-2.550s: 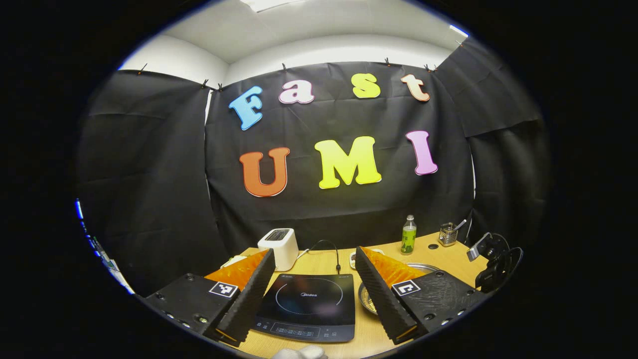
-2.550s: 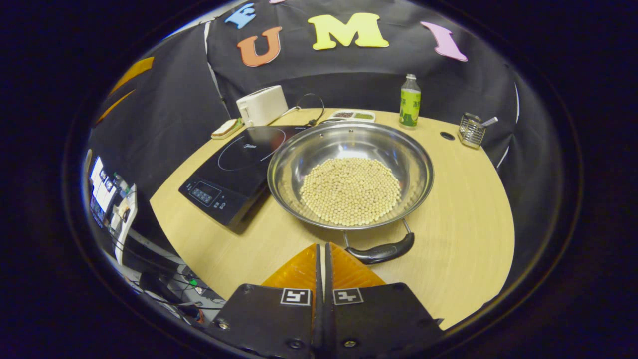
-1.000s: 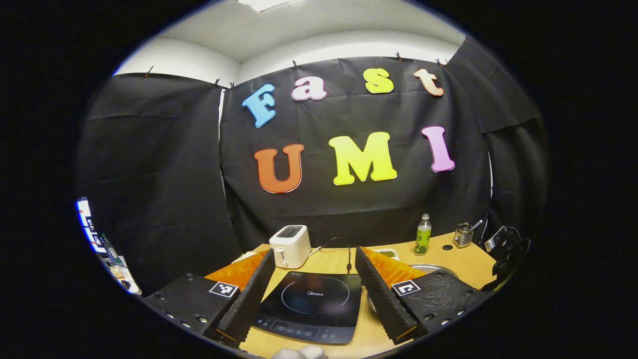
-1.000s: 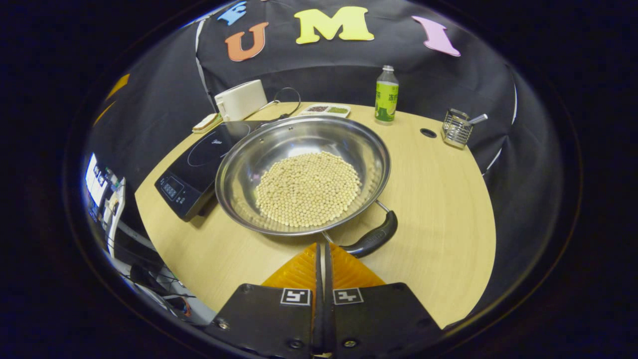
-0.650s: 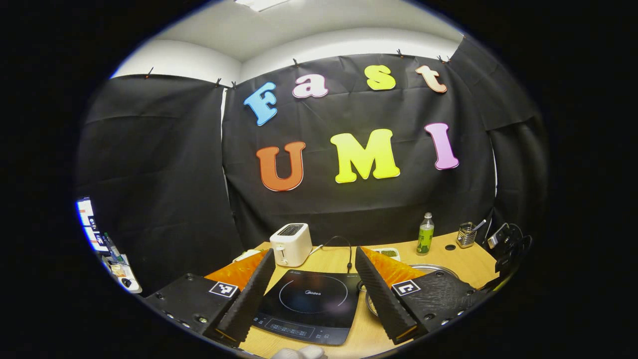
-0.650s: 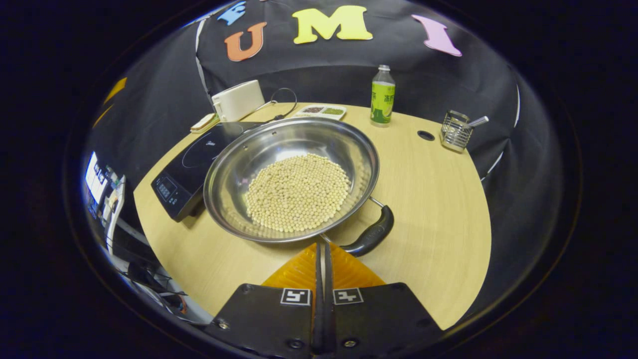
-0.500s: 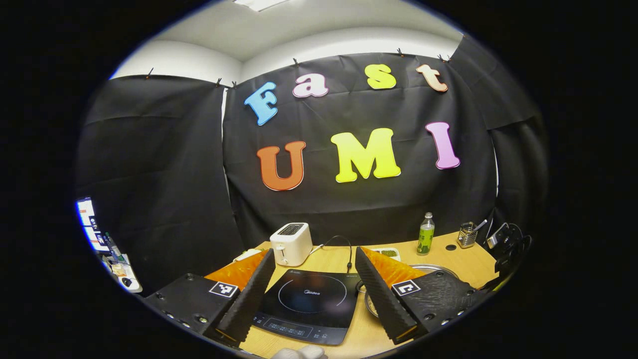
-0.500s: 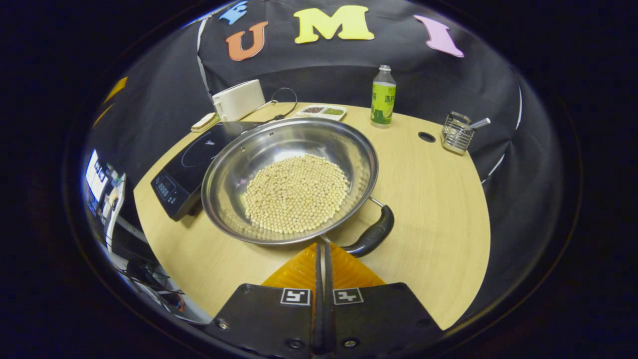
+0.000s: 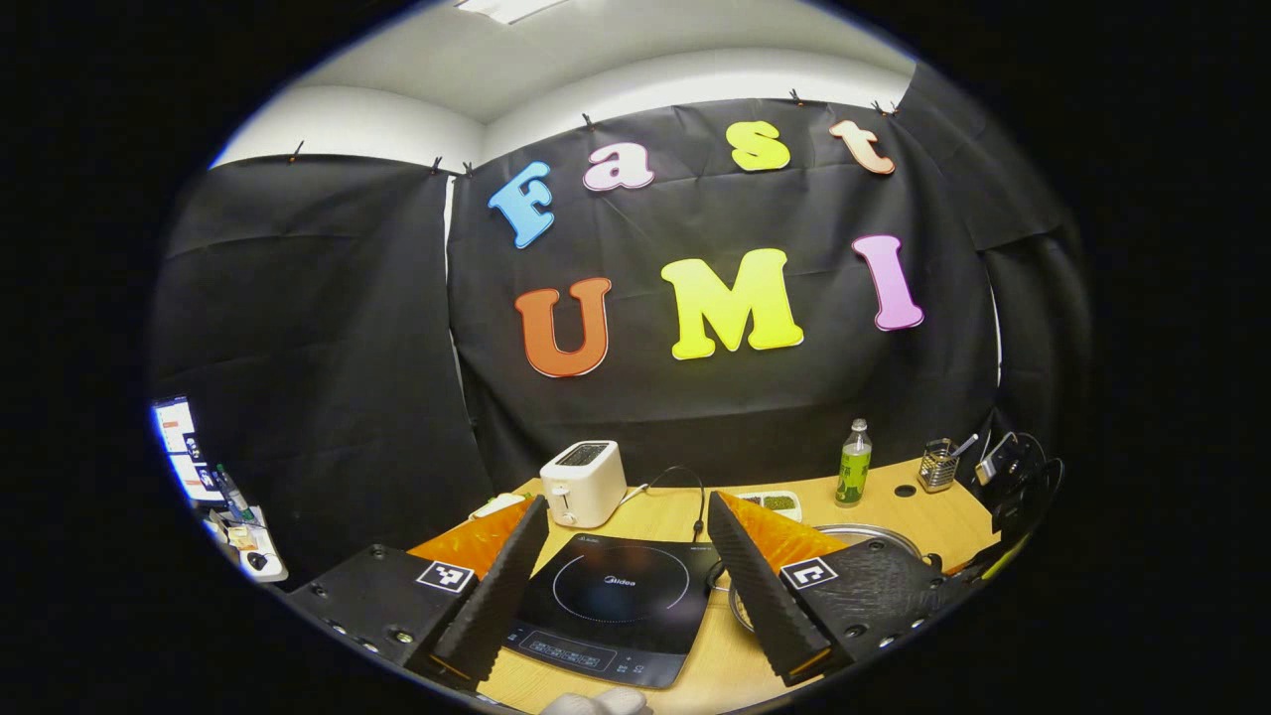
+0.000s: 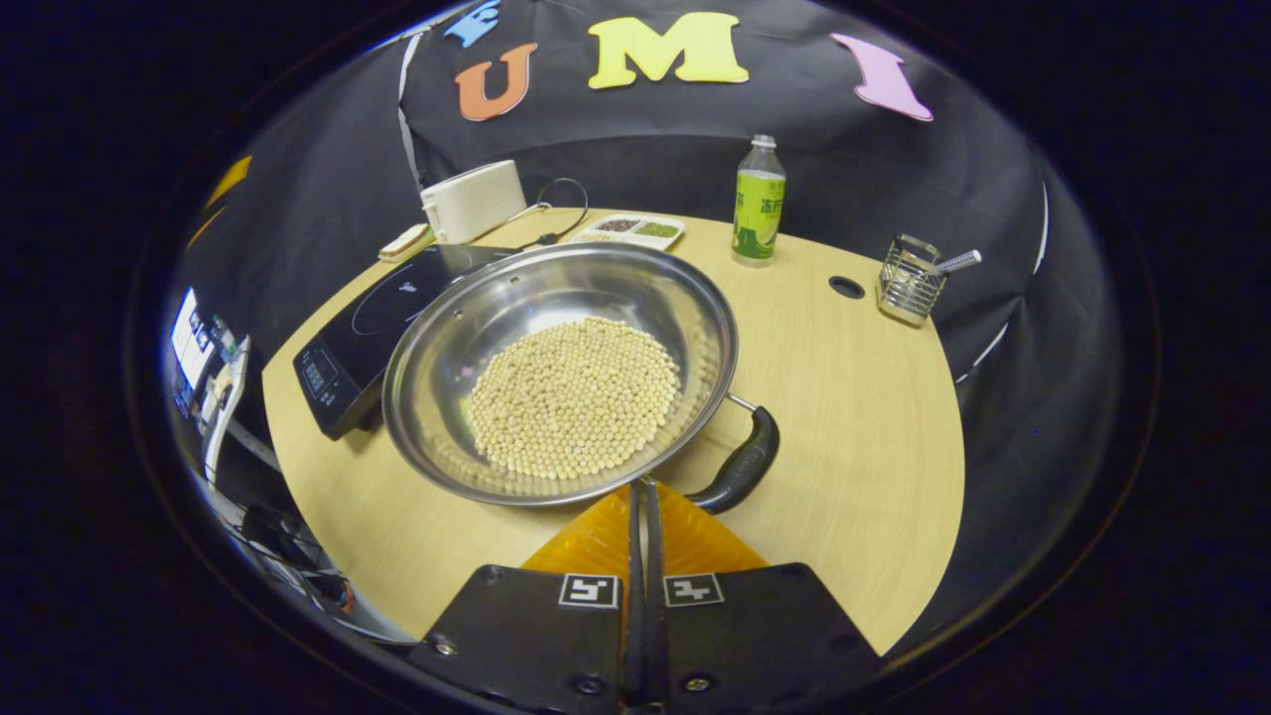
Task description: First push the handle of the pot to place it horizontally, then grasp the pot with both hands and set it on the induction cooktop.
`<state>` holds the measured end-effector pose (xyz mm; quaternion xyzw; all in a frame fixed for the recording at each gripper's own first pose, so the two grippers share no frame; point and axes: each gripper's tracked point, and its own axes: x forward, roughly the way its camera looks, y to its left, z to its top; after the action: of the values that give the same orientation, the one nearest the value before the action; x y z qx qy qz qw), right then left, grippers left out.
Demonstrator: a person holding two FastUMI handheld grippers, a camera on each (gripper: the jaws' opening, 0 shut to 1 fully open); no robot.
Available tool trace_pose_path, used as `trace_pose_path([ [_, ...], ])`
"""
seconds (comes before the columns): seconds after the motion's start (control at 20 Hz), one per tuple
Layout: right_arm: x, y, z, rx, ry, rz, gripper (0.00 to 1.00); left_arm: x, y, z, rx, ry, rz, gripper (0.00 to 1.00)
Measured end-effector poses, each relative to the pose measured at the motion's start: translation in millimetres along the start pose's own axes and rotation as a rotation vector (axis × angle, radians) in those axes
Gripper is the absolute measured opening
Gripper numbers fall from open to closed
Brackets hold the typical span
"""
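Note:
A wide steel pot (image 10: 477, 338) holding pale beans (image 10: 574, 395) sits on the wooden table (image 10: 854, 397), its left rim over the edge of the black induction cooktop (image 10: 343, 333). Its black handle (image 10: 740, 467) points to the lower right. My right gripper (image 10: 642, 494) is shut, its tips touching the handle's near end below the pot's rim. In the left gripper view, my left gripper (image 9: 628, 516) stands open above the cooktop (image 9: 616, 606), nothing between its fingers. The pot's rim (image 9: 874, 533) peeks out behind its right finger.
At the back stand a white toaster (image 10: 475, 201), a small snack tray (image 10: 631, 229), a green bottle (image 10: 758, 204) and a wire holder (image 10: 909, 279). A cable hole (image 10: 847, 287) lies right of the bottle. A gloved hand (image 9: 596, 701) shows at the bottom of the left gripper view.
The right gripper pushed the handle round from the pot's near side toward the right, and the pot slid left toward the cooktop. The left gripper stayed open, drifting slightly.

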<state>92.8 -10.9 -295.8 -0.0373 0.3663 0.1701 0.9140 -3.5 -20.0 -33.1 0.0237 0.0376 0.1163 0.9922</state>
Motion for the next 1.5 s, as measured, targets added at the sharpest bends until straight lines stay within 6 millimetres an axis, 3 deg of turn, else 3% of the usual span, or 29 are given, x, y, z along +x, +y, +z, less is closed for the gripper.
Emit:
trace_pose_path([
  [0.95, 21, -51, 27, -0.021, -0.004, -0.026, 0.04, 21, -23, -4, 0.023, 0.026, 0.024, 0.96],
  [1.3, 13, -65, 32, -0.005, -0.039, -0.098, 0.01, 29, -32, -7, 0.023, 0.033, -0.001, 0.96],
  [1.4, 3, -71, 34, 0.002, -0.064, -0.133, 0.06, 30, -33, -10, 0.023, 0.039, -0.016, 0.96],
  [1.5, -8, -66, 34, 0.010, -0.089, -0.133, 0.20, 30, -36, -11, 0.025, 0.038, -0.037, 0.96],
])
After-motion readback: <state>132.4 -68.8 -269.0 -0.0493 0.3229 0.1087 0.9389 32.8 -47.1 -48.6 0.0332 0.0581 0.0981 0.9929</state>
